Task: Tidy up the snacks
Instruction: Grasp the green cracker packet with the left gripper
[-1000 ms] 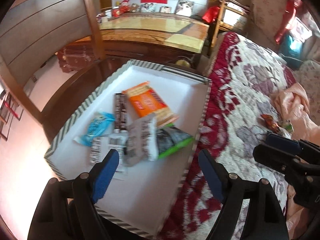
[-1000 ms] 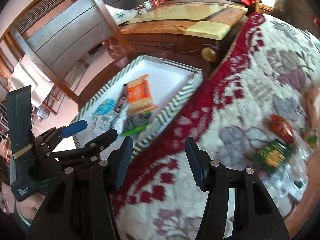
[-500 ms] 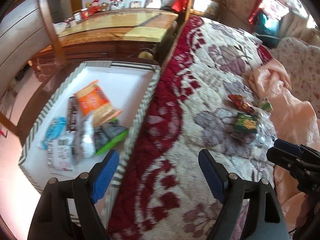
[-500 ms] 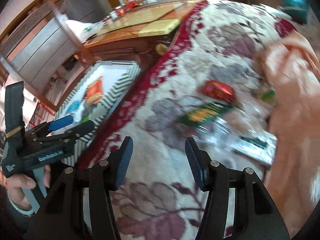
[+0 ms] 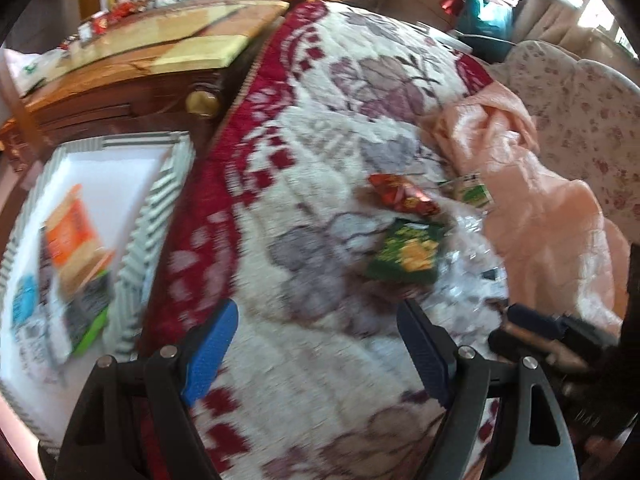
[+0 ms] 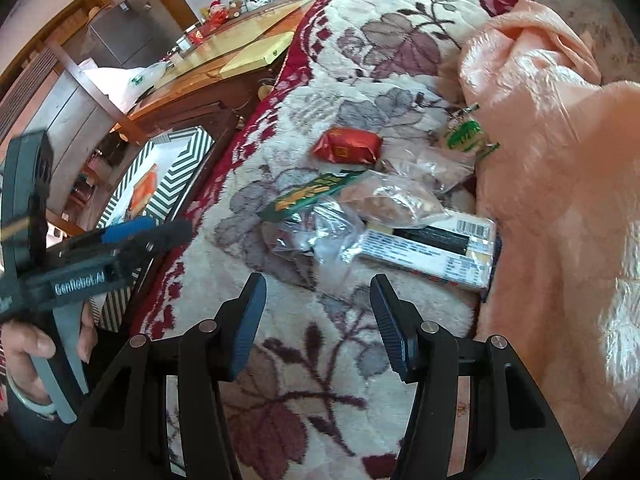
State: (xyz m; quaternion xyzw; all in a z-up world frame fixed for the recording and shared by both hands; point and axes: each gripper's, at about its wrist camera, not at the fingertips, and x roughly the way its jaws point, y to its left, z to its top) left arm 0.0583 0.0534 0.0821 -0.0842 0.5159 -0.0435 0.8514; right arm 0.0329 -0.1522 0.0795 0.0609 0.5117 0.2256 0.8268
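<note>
Your left gripper and right gripper were both open and empty above the blanket, near the green packet.

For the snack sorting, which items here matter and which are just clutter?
Job:
striped tray
orange packet in the tray
red packet
green packet
long barcoded pack
clear bags

Lying about:
pink blanket
floral bedspread
wooden cabinet

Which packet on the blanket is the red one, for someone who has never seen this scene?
Start at the floral blanket beside the rumpled peach quilt. A heap of snacks lies against the quilt's edge. The red packet sits at its far end, alone and flat: glossy red foil, unlike the green packet and clear bags nearer the camera.
</note>
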